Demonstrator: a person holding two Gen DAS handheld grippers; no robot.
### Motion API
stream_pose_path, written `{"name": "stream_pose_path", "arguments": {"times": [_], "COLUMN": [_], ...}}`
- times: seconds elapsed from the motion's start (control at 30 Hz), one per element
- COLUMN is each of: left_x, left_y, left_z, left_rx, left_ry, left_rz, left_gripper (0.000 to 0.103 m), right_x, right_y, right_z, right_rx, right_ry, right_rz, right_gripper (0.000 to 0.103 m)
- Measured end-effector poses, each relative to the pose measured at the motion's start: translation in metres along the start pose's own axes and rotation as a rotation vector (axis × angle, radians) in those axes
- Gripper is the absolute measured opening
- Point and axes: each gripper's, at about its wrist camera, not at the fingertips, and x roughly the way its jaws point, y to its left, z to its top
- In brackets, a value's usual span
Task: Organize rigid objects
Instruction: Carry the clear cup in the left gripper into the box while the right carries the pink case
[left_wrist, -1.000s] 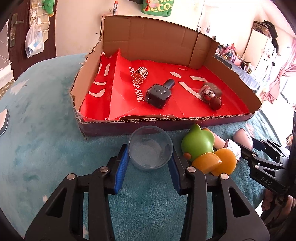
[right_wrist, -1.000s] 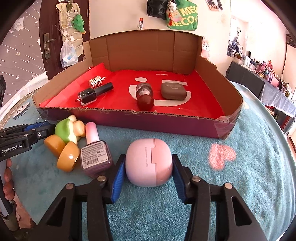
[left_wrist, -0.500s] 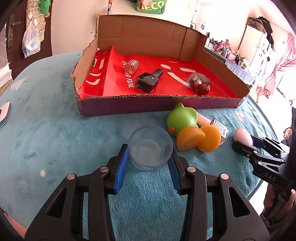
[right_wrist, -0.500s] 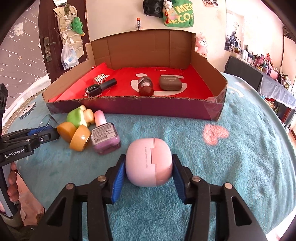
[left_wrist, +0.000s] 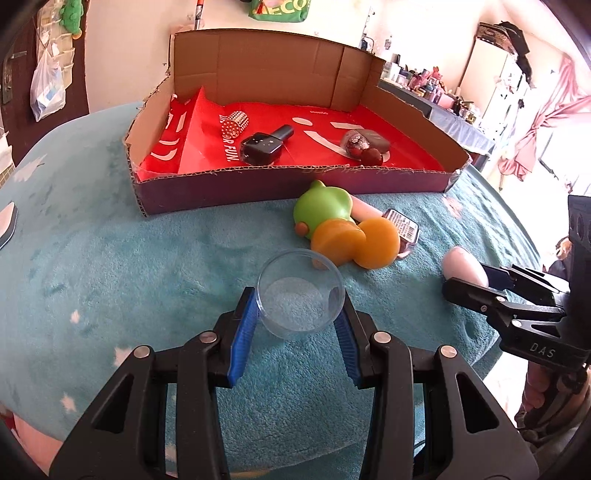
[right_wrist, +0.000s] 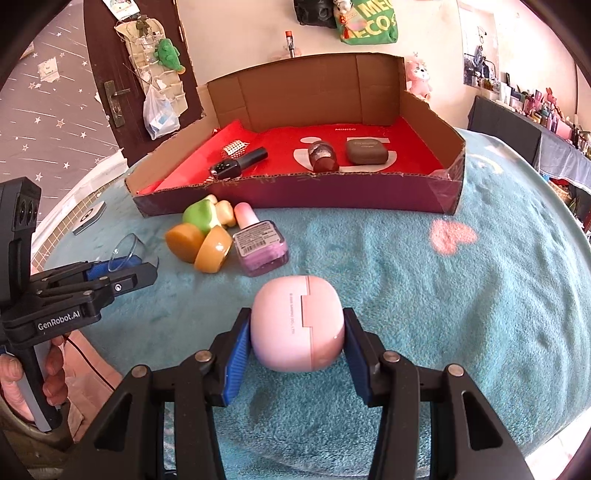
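Rigid objects are in two places: some lie in the cardboard box (right_wrist: 295, 192) with the red lining at the far side of the teal blanket (right_wrist: 443, 314), and some are outside it, near the front wall. The left gripper (left_wrist: 299, 314) is clamped on a small clear cup (left_wrist: 301, 297), and the right gripper (right_wrist: 297, 332) is clamped on a pink earbud case (right_wrist: 297, 326); both things are over the blanket, well on the near side of the box. A green and orange toy (right_wrist: 199, 232) and a pink nail polish bottle (right_wrist: 258, 243) lie just before the box wall. I judge the step in hand is to carry both held things into the box. To do it well, each gripper should go high enough to pass over the front wall, choose a free red place away from the black bottle (right_wrist: 240, 164) and the brown case (right_wrist: 365, 151), and open only when the thing is low.
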Motion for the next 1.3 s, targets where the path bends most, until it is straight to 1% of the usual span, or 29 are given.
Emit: {"name": "stream_pose_path", "arguments": {"times": [0.13,0.37,0.53,0.83,1.0,1.1,1.3], "left_x": [-0.003,-0.01,-0.013,-0.014,-0.012,-0.011,-0.005], "left_y": [-0.004,-0.008,-0.009,-0.009,-0.007,-0.006,-0.004], "left_z": [0.001,0.009,0.017,0.039,0.057,0.068,0.083], "left_rx": [0.009,0.022,0.029,0.042,0.048,0.057,0.064], "left_ry": [-0.002,-0.024,-0.037,-0.07,-0.087,-0.099,-0.101], "left_rz": [-0.013,-0.019,-0.027,-0.043,-0.057,-0.053,-0.054], "left_gripper": [0.039,0.039,0.039,0.039,0.039,0.039,0.039], "right_x": [-0.002,-0.013,-0.012,-0.018,-0.017,-0.017,-0.013], "right_y": [0.006,0.012,0.013,0.012,0.012,0.012,0.009], "right_z": [0.001,0.008,0.014,0.03,0.039,0.046,0.06], "right_rx": [-0.006,-0.03,-0.041,-0.064,-0.078,-0.091,-0.093], "right_ry": [-0.001,-0.034,-0.039,-0.076,-0.078,-0.087,-0.088], "right_rz": [0.029,0.033,0.036,0.025,0.027,0.021,0.029], "right_gripper": [0.05,0.05,0.05,0.05,0.05,0.05,0.05]}}
